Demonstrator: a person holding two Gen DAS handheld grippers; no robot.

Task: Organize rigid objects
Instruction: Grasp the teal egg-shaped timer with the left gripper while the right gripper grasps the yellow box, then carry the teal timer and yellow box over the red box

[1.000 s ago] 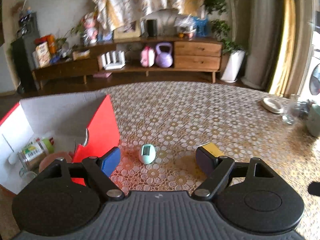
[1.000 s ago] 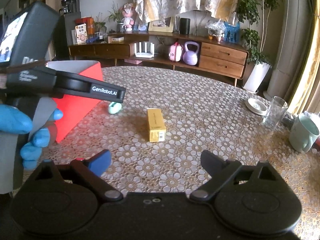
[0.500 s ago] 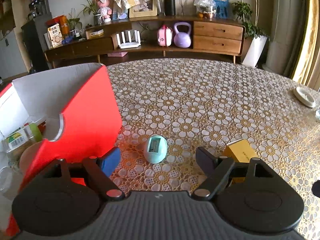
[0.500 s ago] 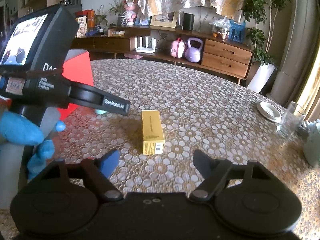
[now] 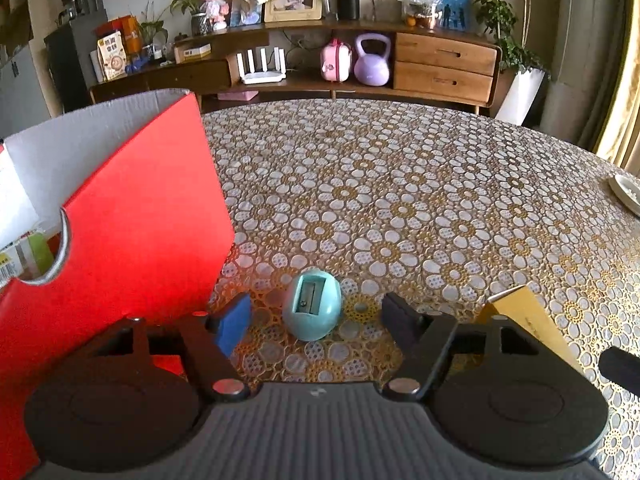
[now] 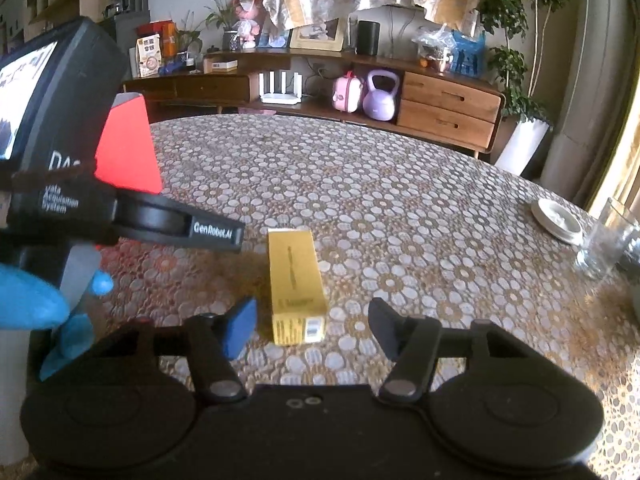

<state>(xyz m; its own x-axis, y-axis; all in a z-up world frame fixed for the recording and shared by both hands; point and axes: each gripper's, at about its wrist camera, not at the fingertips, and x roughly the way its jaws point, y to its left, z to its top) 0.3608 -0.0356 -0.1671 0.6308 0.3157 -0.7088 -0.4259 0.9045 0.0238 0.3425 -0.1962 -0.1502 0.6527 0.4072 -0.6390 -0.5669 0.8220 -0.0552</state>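
Just right of the red box (image 5: 132, 240) on the counter (image 5: 400, 184), the teal egg-shaped sharpener (image 5: 313, 305) sits between the parted left tongs (image 5: 316, 320), likely lined up for a grasp. Farther right of the box, the right tongs (image 6: 312, 326) gape around the near end of the yellow carton (image 6: 295, 280), gripping nothing.

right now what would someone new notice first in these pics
The tall red box at the table's left stands out first. Next, the teal egg-shaped sharpener lies on the floral tablecloth between the open left gripper fingers, and the yellow carton between the open right gripper fingers.
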